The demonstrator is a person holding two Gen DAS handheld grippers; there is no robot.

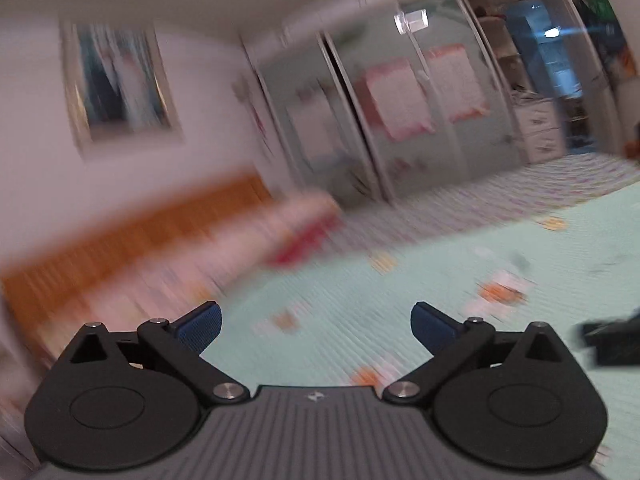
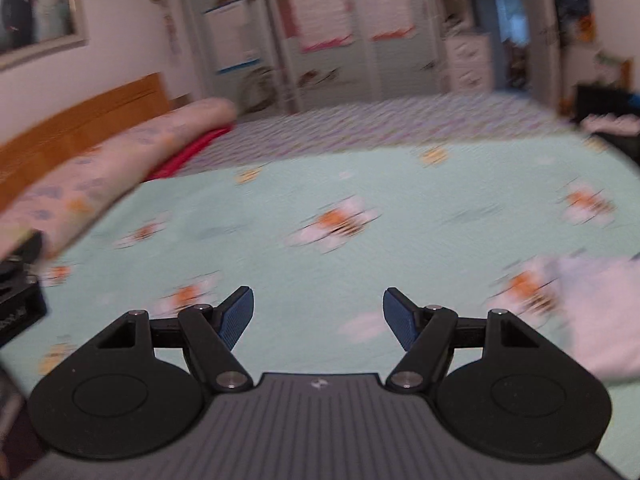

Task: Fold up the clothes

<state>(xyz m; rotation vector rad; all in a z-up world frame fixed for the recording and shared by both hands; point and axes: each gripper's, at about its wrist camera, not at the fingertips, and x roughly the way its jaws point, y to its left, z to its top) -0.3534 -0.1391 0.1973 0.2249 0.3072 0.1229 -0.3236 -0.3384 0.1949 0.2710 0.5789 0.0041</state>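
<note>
Nearest us, our left gripper (image 1: pixel 316 326) has its blue pads spread wide with nothing between them, over a mint flowered bedspread (image 1: pixel 460 248). Our right gripper (image 2: pixel 318 318) also stands parted and empty above that bedspread. We see a pale garment (image 2: pixel 600 304), blurred, at the right edge of the right view, and a pink rolled quilt (image 2: pixel 120 152) at the left by the wooden headboard (image 2: pixel 80 116).

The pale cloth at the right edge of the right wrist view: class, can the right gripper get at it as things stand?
Probably yes. The right gripper is open and empty, and only bare bedspread lies between it and the pale cloth beside it.
</note>
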